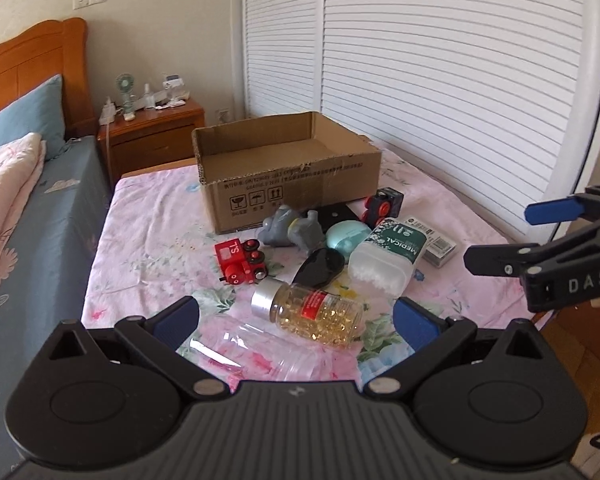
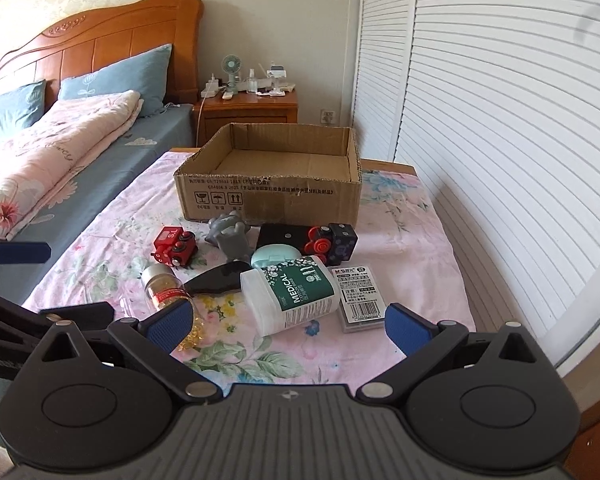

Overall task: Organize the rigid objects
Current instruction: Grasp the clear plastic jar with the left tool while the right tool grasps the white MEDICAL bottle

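Observation:
An open cardboard box (image 1: 288, 176) (image 2: 272, 196) stands empty at the far side of the floral-covered table (image 2: 400, 240). In front of it lie a red toy train (image 1: 240, 260), a grey elephant (image 1: 292, 230), a black and red toy car (image 2: 334, 242), a mint case (image 2: 274, 256), a glossy black piece (image 1: 320, 266), a cotton swab tub (image 2: 292, 296), a grey packet (image 2: 360, 296) and a capsule bottle (image 1: 312, 308). A clear plastic bottle (image 1: 260, 352) lies nearest. My left gripper (image 1: 296, 320) is open above the two bottles. My right gripper (image 2: 288, 322) is open before the tub.
A bed (image 2: 80, 152) with blue pillows runs along the left, with a wooden nightstand (image 2: 248, 110) behind the table. White louvered wardrobe doors (image 1: 440, 60) close off the right side. The table's right edge drops to a wooden floor (image 1: 572, 344).

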Demonstrator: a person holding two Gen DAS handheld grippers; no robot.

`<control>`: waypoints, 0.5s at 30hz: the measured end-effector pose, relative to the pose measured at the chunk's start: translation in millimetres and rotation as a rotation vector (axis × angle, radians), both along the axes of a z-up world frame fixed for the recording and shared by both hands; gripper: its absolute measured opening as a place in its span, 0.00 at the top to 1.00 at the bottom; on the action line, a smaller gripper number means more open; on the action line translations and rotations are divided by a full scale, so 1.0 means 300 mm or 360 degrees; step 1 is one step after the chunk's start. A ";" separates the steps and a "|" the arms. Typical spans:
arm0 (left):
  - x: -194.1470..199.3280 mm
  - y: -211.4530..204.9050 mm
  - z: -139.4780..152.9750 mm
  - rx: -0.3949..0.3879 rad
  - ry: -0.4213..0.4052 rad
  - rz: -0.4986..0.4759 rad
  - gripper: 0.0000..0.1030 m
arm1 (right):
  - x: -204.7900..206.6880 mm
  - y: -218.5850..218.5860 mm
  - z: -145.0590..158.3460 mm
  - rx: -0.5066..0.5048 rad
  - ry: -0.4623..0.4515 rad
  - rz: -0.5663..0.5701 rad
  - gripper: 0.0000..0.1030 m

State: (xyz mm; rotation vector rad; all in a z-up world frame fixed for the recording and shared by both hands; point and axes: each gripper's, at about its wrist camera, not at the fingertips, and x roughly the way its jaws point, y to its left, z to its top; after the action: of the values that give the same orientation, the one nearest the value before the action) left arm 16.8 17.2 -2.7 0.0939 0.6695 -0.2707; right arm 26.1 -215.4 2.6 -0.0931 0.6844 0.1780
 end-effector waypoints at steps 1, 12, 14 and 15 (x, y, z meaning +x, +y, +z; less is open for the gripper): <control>0.005 0.009 -0.006 0.0008 0.0011 -0.0011 0.01 | 0.008 -0.003 -0.011 -0.0013 0.0004 0.0015 0.00; 0.029 0.102 -0.167 0.0147 0.0170 -0.0165 0.01 | 0.103 -0.036 -0.189 -0.0026 0.0216 0.0078 0.00; 0.042 0.120 -0.201 0.0144 0.0206 -0.0175 0.01 | 0.115 -0.041 -0.219 -0.0011 0.0255 0.0076 0.00; 0.047 0.126 -0.219 0.0154 0.0214 -0.0174 0.01 | 0.121 -0.042 -0.231 -0.0007 0.0272 0.0075 0.00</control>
State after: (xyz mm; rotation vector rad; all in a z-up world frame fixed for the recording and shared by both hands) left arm 30.8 55.1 -68.2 0.2069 0.8125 -0.3522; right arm 62.3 -228.1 -66.6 -0.0993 0.8537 0.2315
